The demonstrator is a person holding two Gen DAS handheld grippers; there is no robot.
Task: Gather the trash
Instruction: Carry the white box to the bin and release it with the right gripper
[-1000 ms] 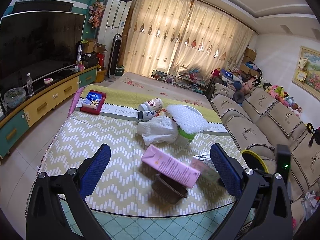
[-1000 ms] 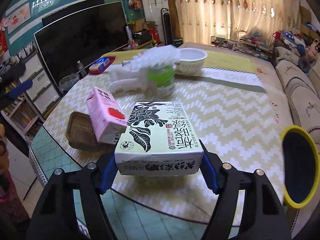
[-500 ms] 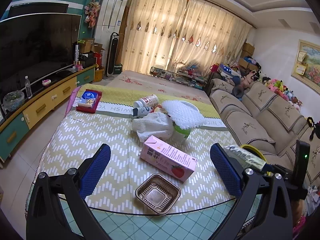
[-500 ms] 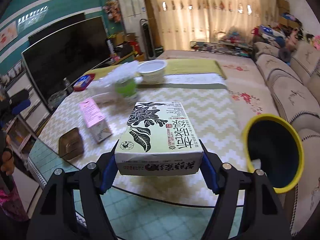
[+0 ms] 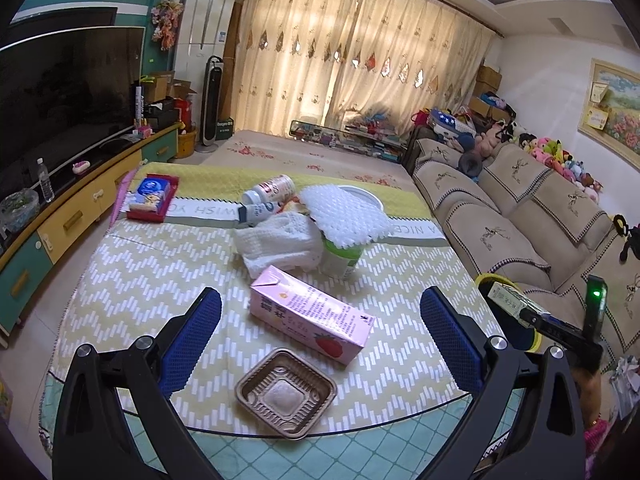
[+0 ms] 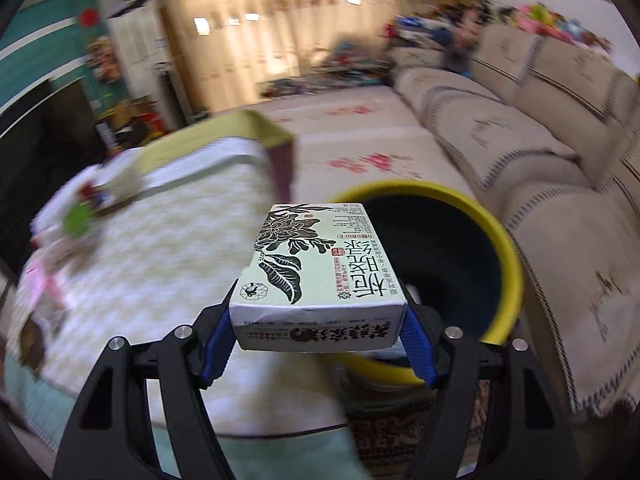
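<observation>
On the table: one pink carton at center, one brown tray at six o'clock, two bottles at twelve — plus one foam-topped cup. One red box lies at ten o'clock. At three o'clock — one yellow-rimmed bin and one green carton.

tv on left wall | beige sofa right, soft toys along its back | curtains drawn | red tray, possibly holding tissues
</observation>
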